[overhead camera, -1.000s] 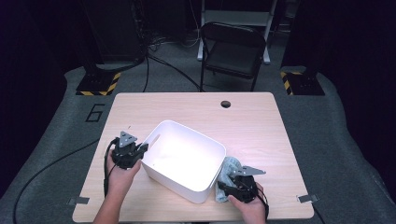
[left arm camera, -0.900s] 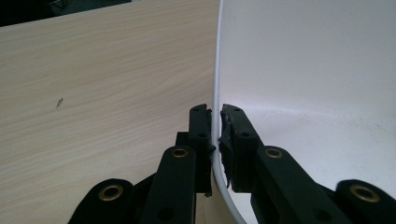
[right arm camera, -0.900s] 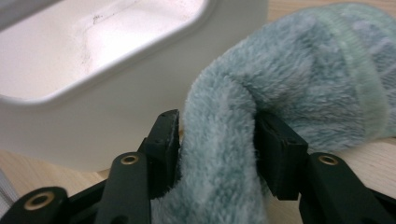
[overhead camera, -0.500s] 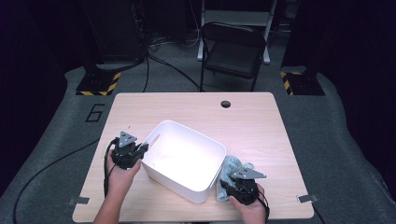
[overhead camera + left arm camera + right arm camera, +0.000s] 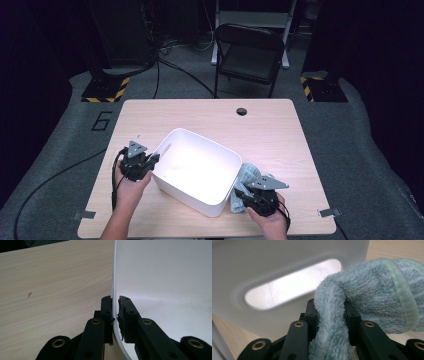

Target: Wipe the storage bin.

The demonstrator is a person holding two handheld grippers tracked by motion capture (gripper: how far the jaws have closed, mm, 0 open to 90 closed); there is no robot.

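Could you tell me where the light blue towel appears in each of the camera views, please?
High view: the towel lies lower right of centre, against the white bin, ahead of the right gripper.
Left gripper view: not in it.
Right gripper view: the towel fills the right half, a fold pinched between the jaws.
Shared landmark: the white bin.

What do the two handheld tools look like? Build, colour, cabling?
Both match: the left tool and right tool are black, with linkage jaws showing brass-coloured pivot pins, and a grey three-cornered plate on top. A black cable trails from each. The forearms show no sleeves.
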